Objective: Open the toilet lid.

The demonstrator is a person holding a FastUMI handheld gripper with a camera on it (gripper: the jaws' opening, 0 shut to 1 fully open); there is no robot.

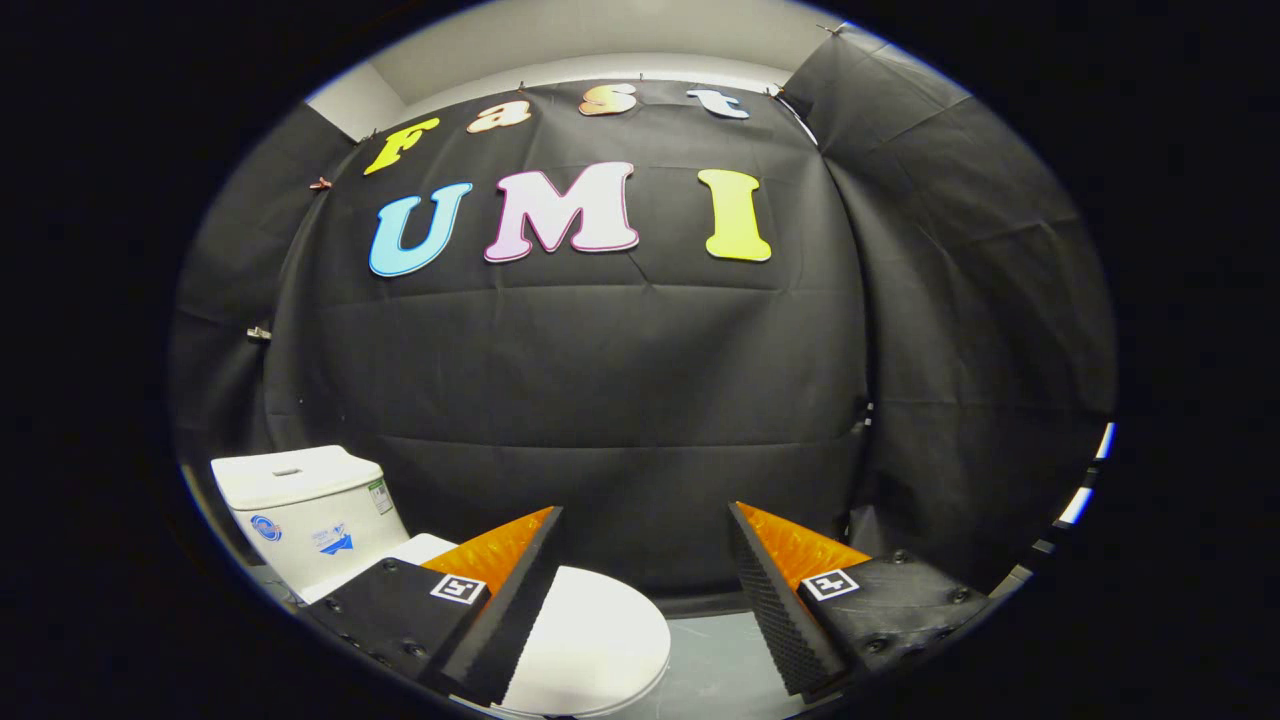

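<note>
My claw (pixel 645 520) hangs released, its two fingers spread wide with nothing between them and nothing pressed by either one. Each finger carries a small square marker tag near its base. The ribbed inner face of the right finger (pixel 775 600) is turned toward the gap, and the left finger (pixel 505 610) slants inward the same way.

Just beneath and past the left finger lies the toilet lid (pixel 590 645), white, smooth and rounded, lying flat and closed over the bowl. The left finger crosses in front of the lid's left side, so part of it is hidden from me; I cannot tell whether the finger touches it or merely hovers above it. The lid's rounded front edge curves toward the space between my fingers, while the right finger stands clear of it, over the floor.

The floor (pixel 720 660) is pale grey and bare between the lid and the right finger.

Further back, to the left of the left finger, stands the toilet tank (pixel 300 510), white and boxy, with a flat cover, a button on top and a few small stickers on its front and side.

Behind everything hangs the black cloth wall (pixel 600 400), creased in places, wrapping round the sides of the booth.
</note>
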